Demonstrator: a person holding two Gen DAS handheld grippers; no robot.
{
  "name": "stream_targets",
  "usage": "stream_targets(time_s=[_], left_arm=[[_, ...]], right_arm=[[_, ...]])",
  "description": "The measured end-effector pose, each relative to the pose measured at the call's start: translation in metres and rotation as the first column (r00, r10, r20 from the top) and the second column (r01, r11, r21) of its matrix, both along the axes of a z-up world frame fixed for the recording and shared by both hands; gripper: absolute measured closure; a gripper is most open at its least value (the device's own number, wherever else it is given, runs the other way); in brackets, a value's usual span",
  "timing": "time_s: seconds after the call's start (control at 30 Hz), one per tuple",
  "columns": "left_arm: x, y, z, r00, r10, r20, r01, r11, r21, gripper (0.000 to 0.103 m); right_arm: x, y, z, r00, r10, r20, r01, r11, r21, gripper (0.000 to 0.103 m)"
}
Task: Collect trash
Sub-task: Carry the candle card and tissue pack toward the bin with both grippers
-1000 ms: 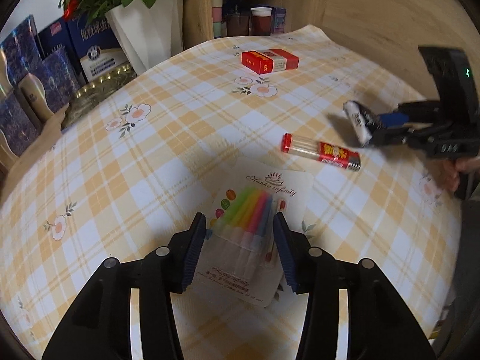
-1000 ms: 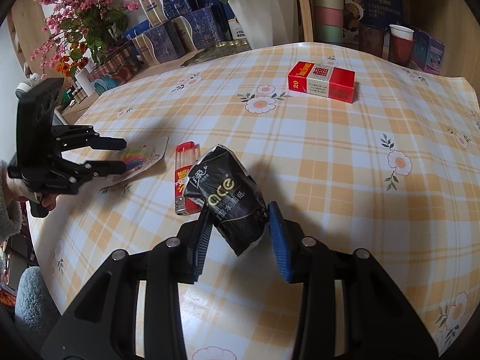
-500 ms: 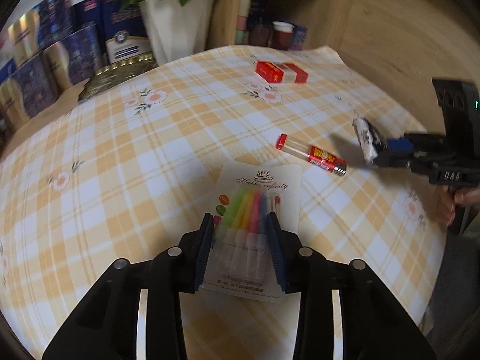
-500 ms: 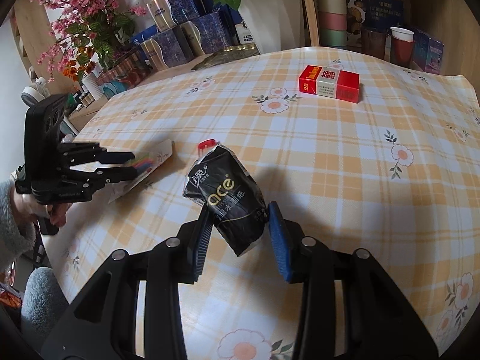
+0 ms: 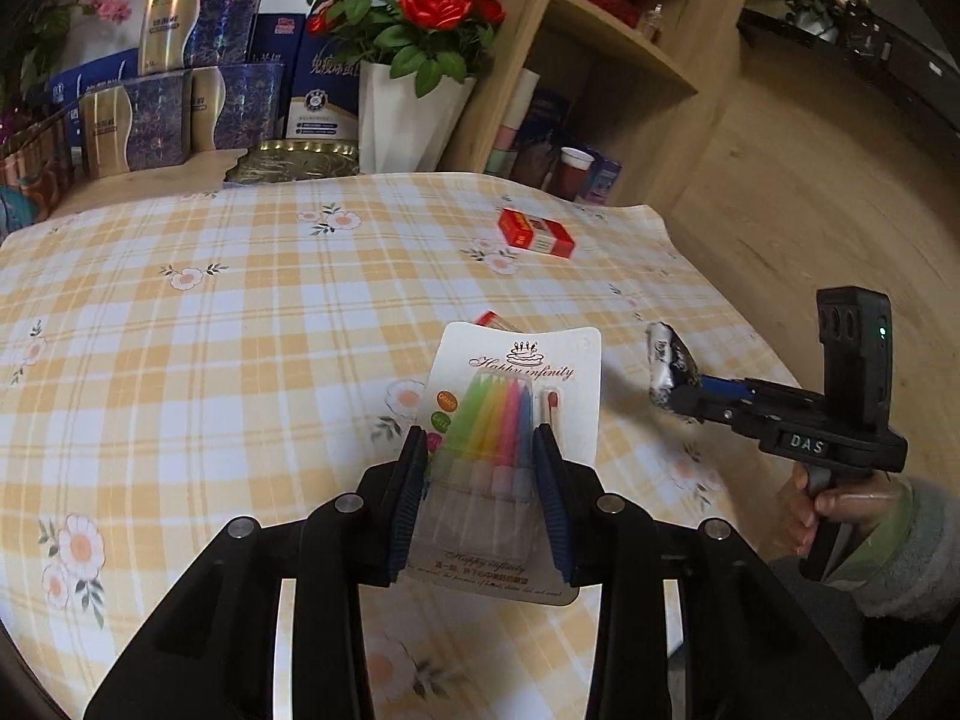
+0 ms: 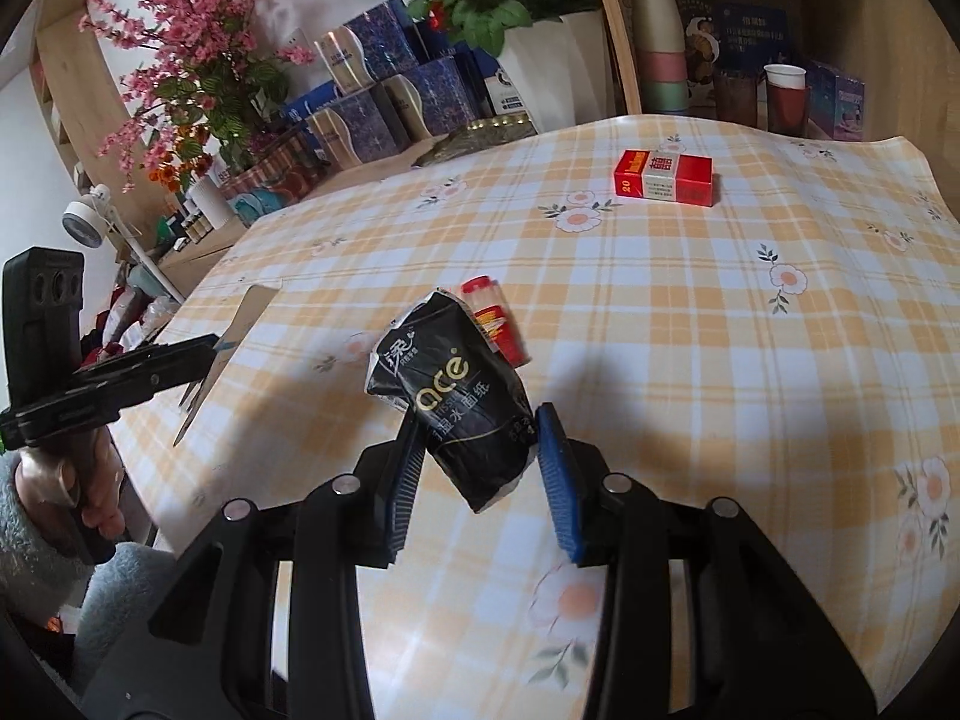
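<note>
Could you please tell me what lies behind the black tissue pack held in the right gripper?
A red-capped toothpick tube lies on the checked tablecloth behind the black tissue pack; its near end is hidden.

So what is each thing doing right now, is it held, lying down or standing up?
Candle pack: held in the left gripper, lifted off the table.
Black tissue pack: held in the right gripper, tilted.
Red tube: lying on the tablecloth.
Red cigarette box: lying flat, closed.
Paper cup: standing upright.
</note>
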State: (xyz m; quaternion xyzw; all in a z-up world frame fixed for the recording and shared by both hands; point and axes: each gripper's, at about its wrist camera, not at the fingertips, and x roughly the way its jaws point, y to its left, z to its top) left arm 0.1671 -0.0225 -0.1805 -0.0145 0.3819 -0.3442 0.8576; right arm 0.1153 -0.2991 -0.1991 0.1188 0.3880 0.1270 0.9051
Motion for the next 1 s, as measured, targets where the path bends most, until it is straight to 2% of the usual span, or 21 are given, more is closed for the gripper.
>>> stream_targets(time_s=[0.27,0.47,0.7,0.87,1.0], left_arm=[[-0.062,0.005,0.027,0.999,-0.036,0.034,0.036,0.999,0.018,0.068],[-0.104,0.007,0.033,0.998,-0.040,0.041,0.038,0.998,0.046,0.068],[-0.151,0.010,0.023,0.998,-0.068,0.006,0.067,0.996,0.061,0.068],[-0.187,-0.003,0.006,0.987,-0.160,-0.028,0.162,0.978,0.131,0.068],[-0.202,-0.011,-0.012,0.979,-0.192,-0.074,0.203,0.963,0.178,0.068]], right_arm=[[-0.048,0.011,0.017,1.000,-0.002,0.018,0.002,1.000,0.021,0.063],[-0.082,0.014,0.027,0.999,-0.026,0.032,0.024,0.999,0.042,0.063],[-0.120,0.012,0.039,0.997,-0.045,0.059,0.042,0.998,0.052,0.063],[-0.138,0.008,0.044,0.996,-0.055,0.071,0.051,0.997,0.056,0.063],[-0.150,0.005,0.049,0.994,-0.065,0.091,0.059,0.996,0.063,0.063]])
